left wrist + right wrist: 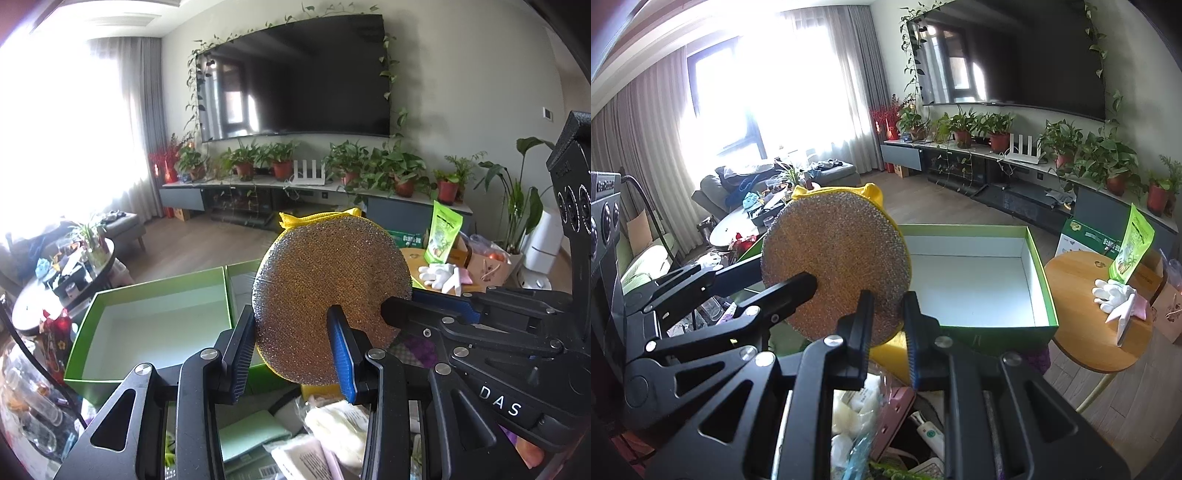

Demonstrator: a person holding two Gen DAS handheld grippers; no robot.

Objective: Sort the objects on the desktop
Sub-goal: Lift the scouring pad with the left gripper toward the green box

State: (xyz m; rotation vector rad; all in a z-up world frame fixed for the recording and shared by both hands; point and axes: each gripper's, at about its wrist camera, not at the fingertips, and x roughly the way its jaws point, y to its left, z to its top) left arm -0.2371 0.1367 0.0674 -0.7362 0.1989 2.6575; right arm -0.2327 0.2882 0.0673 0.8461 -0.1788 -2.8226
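Note:
A round scouring pad [325,273] [831,251], glittery gold-grey on its face with a yellow back, hangs in the air above an open green box [162,284] [997,332] with a white, bare inside. Both grippers hold it. My left gripper [291,317] [786,269] is shut on its lower left part, one finger across the face and the other behind. My right gripper [887,299] [399,301] is shut on the opposite edge, yellow backing showing between its fingers. In the left wrist view a second green compartment [240,280] is partly hidden behind the pad.
Loose packets and sponges [332,417] [857,402] lie below the grippers. A round wooden side table [1078,332] on the right bears white gloves [1112,291] and a green pouch [1132,247]. A cluttered dark round table [55,291] stands left. Potted plants line the TV bench beyond.

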